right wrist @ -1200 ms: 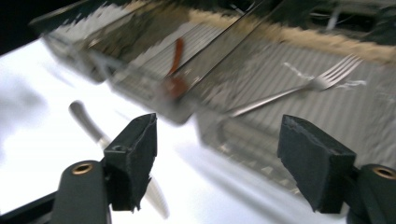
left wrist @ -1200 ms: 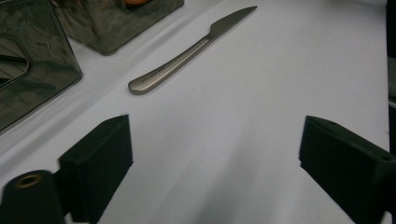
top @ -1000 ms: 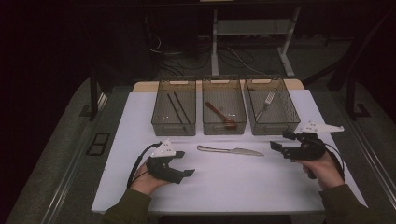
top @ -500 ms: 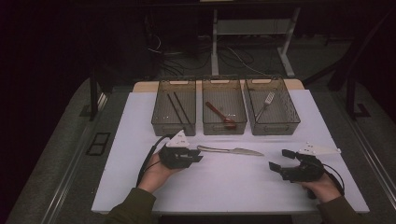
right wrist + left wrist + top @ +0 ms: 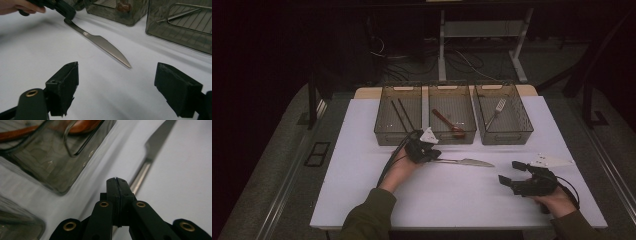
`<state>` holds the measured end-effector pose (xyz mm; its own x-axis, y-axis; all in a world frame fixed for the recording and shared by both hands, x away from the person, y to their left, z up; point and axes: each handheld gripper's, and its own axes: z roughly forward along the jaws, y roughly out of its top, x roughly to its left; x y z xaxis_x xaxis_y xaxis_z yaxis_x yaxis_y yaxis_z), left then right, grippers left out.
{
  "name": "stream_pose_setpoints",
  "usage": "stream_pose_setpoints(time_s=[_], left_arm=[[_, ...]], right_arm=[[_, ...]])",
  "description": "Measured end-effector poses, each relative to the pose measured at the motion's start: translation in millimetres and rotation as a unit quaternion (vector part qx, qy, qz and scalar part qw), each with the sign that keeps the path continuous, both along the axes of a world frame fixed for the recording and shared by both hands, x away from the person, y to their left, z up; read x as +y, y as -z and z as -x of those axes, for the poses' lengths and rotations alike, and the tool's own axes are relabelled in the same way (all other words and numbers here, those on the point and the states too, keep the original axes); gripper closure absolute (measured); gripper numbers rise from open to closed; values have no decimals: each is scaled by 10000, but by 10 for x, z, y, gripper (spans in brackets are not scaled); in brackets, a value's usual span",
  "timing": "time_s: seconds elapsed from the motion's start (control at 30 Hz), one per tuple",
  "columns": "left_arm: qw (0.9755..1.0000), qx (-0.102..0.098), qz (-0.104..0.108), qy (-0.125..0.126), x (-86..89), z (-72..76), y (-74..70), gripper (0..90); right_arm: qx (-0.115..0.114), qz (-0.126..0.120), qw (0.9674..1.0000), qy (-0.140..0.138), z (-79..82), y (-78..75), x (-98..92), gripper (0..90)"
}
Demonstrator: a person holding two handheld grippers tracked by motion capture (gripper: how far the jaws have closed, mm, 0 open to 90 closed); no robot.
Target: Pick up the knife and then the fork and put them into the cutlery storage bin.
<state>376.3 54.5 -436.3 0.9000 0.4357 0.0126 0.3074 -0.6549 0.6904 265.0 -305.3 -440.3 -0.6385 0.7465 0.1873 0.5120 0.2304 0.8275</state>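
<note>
Since a second ago, the left tool (image 5: 433,155) has travelled from the near left of the counter (image 5: 362,190) up to the handle end of the knife (image 5: 467,162), and its jaws have just been closing; the right tool (image 5: 511,175) has sunk lower and nearer the person.

From the high view, the knife lies flat on the white counter just in front of three clear bins (image 5: 452,135), its blade tip pointing right. The left tool sits at the handle end, in front of the gap between the left and middle bins. The right tool rests well apart, at the near right.

Along the left tool's own view, its jaws are pressed together with no gap at the tips (image 5: 117,185). The knife's handle (image 5: 140,178) runs out from beside and beneath them; whether the pads pinch it I cannot tell. A bin wall (image 5: 50,167) stands to the left.

In the right tool view, its two pads (image 5: 66,82) stand wide apart with nothing between them. Beyond, the knife (image 5: 105,46) lies on the counter, with the left tool (image 5: 66,11) at its handle end.
</note>
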Motion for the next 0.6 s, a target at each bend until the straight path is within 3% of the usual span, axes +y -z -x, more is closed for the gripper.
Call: stream_pose_setpoints(time_s=[0.03, 0.3, 0.43, 0.5, 0.6], left_arm=[[9999, 4, -149, -28, -6, -49, 45, 891], [9994, 332, -32, 58, 36, -69, 77, 893], [9989, 426, -56, 195, 44, -45, 69, 892], [9979, 512, -93, 381, 46, -20, 59, 892], [9976, 484, -150, 482, 43, -11, 47, 892]], right_arm=[[0, -2, 10000, 0, -1, 1, 0, 198], [-6, 3, 10000, -25, 0, 1, -3, 198], [10, -8, 10000, -18, 5, -7, -5, 198], [9, -18, 10000, -6, 6, -9, -8, 198], [6, -14, 10000, 3, 3, -9, -13, 199]])
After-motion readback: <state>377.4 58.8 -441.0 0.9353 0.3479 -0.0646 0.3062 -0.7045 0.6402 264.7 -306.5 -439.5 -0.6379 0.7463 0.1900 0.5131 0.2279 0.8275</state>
